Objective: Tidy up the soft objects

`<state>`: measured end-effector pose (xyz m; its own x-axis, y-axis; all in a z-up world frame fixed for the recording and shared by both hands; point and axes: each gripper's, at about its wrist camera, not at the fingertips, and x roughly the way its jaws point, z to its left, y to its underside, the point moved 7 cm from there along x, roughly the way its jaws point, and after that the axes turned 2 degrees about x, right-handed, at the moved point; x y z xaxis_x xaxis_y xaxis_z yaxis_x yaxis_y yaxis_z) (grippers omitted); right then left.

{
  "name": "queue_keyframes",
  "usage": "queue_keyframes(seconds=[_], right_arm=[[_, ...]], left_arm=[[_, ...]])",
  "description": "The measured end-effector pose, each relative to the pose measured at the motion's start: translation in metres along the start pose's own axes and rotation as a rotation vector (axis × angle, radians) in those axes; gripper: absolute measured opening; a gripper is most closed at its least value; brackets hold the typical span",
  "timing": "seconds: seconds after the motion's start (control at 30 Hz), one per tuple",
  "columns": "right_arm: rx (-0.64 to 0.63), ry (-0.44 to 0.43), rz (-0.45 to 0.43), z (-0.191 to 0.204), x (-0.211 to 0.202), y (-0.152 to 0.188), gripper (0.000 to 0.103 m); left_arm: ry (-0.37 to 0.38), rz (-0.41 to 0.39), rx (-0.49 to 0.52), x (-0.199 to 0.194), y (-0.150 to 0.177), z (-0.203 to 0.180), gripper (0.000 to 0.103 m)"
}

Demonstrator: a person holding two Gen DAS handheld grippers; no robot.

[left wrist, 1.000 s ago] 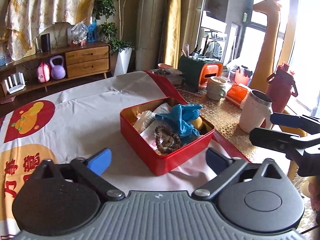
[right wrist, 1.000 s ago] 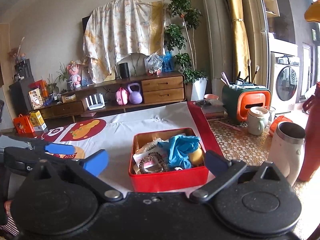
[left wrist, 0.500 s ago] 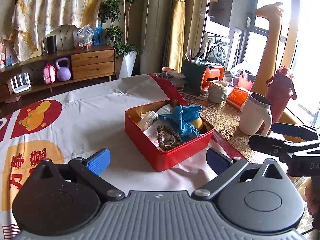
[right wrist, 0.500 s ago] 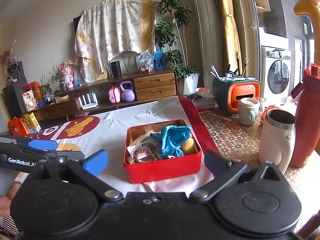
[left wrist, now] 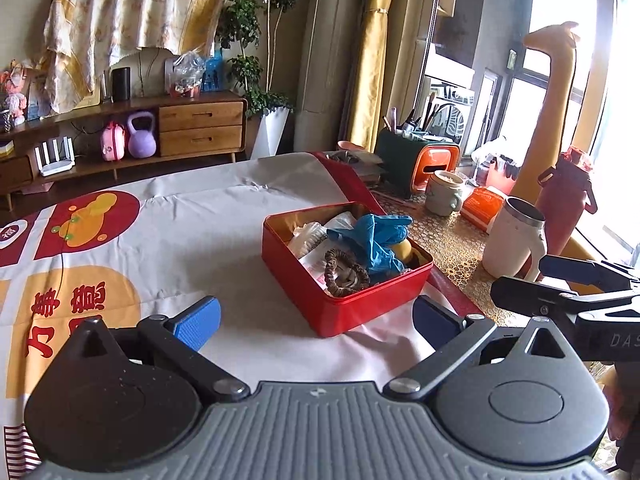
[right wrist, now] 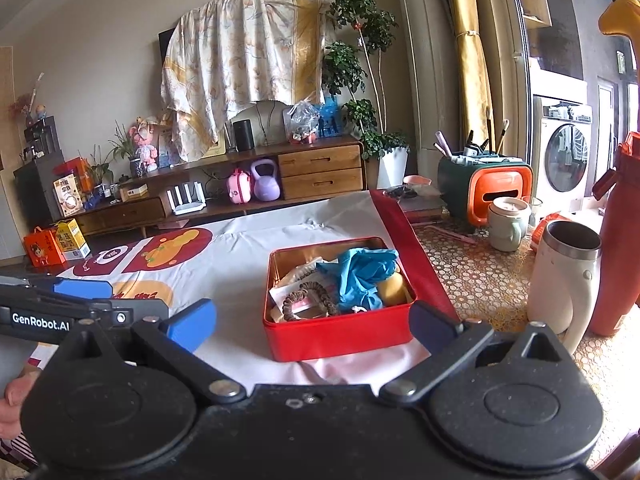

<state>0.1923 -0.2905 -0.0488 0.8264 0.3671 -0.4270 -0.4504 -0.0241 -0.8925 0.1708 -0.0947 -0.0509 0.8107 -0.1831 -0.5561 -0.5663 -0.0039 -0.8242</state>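
my left gripper (left wrist: 316,316) hangs above the cloth (left wrist: 160,240) with its blue pads spread wide and nothing between them. my right gripper (right wrist: 312,318) is the same: fingers apart, empty, held low over the near edge of the table. each one shows at the rim of the other's view, so they sit side by side and near each other.

just ahead of both sets of fingers stands the red tin (right wrist: 340,332), open, on the cloth near its red border. from the right view it lies almost straight between my pads, a little beyond their tips; from the left view it sits ahead and slightly to the right. neither gripper touches it.

inside the tin the soft things are heaped together: a brown scrunchie (right wrist: 308,298) at the near side, a blue glove (right wrist: 360,272) draped over the middle, a yellow lump (right wrist: 392,290) to the right, and white packets (left wrist: 320,232) toward the back. what the lump is i cannot tell.

as i judge it, everything soft i can see is in the tin and the cloth around it is bare, so either the gathering is done or the sorting out has not yet begun; the pictures don't settle which.

beyond the tin, on the patterned table, stand a white mug (right wrist: 564,280) and a red bottle (right wrist: 620,240), well apart from my fingers.
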Motion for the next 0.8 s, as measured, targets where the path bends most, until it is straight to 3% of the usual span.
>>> queue_keyframes(seconds=[0.8], right_arm=[[0.010, -0.009, -0.006, 0.003, -0.003, -0.003, 0.103]], left_arm=[[-0.018, -0.033, 0.004, -0.011, -0.001, -0.003, 0.103]])
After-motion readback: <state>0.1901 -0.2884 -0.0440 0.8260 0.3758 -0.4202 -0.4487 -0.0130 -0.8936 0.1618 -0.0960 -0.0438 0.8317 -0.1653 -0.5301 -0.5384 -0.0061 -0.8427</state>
